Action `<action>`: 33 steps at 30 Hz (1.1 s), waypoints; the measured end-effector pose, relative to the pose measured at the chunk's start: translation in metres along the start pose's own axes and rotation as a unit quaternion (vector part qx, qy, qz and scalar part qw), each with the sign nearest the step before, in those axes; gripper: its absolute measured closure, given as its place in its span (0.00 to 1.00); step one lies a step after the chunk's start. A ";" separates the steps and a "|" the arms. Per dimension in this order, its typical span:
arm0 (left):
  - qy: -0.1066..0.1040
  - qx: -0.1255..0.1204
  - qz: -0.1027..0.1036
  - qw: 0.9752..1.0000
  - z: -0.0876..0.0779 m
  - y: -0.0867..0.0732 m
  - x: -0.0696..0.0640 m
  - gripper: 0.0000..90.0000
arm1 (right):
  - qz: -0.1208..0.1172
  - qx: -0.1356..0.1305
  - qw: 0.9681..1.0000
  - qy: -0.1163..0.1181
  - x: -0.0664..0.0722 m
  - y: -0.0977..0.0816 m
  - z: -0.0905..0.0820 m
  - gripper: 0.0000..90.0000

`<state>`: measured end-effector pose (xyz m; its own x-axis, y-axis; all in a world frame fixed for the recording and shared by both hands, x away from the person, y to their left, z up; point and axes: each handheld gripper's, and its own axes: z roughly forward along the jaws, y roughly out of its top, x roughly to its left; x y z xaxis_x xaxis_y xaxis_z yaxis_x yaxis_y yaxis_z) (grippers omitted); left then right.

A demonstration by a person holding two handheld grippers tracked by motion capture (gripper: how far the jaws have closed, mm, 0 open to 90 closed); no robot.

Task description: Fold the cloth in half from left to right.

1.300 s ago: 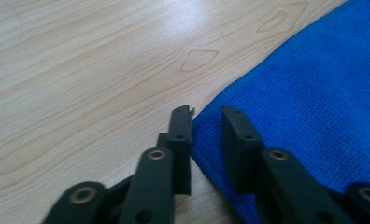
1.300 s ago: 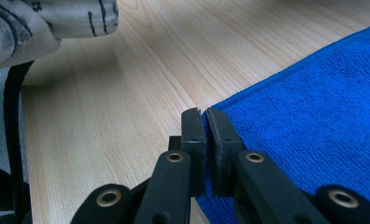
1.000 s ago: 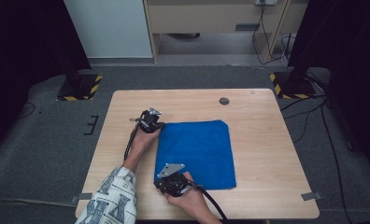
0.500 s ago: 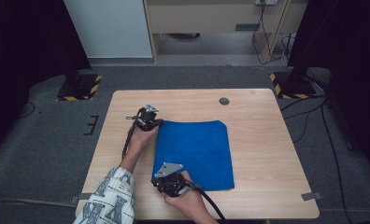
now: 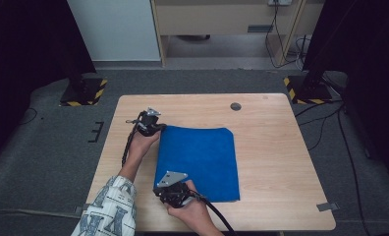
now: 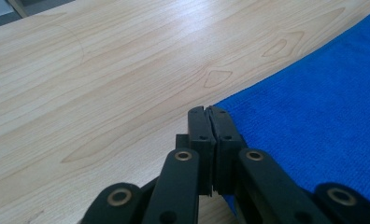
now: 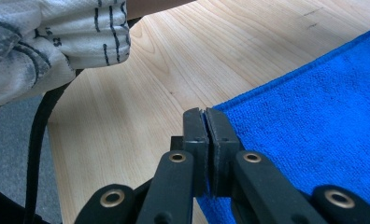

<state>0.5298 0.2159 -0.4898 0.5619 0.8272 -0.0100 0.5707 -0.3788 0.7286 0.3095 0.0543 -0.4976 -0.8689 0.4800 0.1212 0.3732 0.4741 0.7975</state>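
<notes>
A blue cloth [image 5: 200,162] lies flat on the wooden table [image 5: 271,128], left of centre. My left gripper [image 5: 155,129] is at the cloth's far left corner. In the left gripper view the cloth [image 6: 314,116] ends right at the left gripper [image 6: 210,112], whose jaws are shut on that corner. My right gripper [image 5: 161,188] is at the near left corner. Seen from the right gripper view, the right gripper [image 7: 204,114] is shut with a sliver of the blue cloth [image 7: 314,116] between its jaws.
A dark round grommet [image 5: 236,106] sits in the tabletop near the far edge. Bare wood runs to the right of the cloth and along the left edge. A patterned sleeve [image 7: 57,37] and a black cable [image 7: 38,140] hang to the left in the right gripper view.
The cloth has slid a little to the left across the table, and both grippers have shifted left with its corners. Both stay shut.
</notes>
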 end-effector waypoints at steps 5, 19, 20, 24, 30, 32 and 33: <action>0.001 0.004 0.002 1.000 -0.005 -0.004 0.007 0.98 | -0.001 -0.003 1.000 0.003 0.006 0.003 0.004 0.98; 0.003 -0.011 -0.020 1.000 -0.022 -0.013 0.027 0.98 | 0.013 -0.027 0.999 0.015 0.011 0.020 0.019 0.98; 0.002 -0.011 -0.017 1.000 -0.021 -0.012 0.025 0.98 | 0.015 -0.026 0.999 0.014 0.009 0.019 0.017 0.98; -0.001 -0.009 -0.019 1.000 -0.011 -0.004 0.012 0.98 | 0.019 -0.026 0.999 0.006 -0.003 0.011 0.007 0.98; -0.005 -0.012 -0.013 1.000 0.001 0.013 -0.013 0.98 | 0.020 -0.025 0.999 -0.003 -0.013 -0.001 -0.014 0.98; 0.003 -0.019 -0.012 1.000 0.003 0.018 -0.021 0.98 | 0.020 -0.032 0.999 -0.009 -0.015 -0.003 -0.025 0.98; 0.004 -0.020 -0.012 1.000 0.005 0.021 -0.025 0.98 | 0.019 -0.034 0.999 -0.010 -0.016 -0.004 -0.029 0.98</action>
<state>0.5307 0.1848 -0.4777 0.5440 0.8388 -0.0223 0.5590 -0.3425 0.7551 0.3125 0.0228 -0.4857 -0.8476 0.5118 0.1402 0.3819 0.4048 0.8308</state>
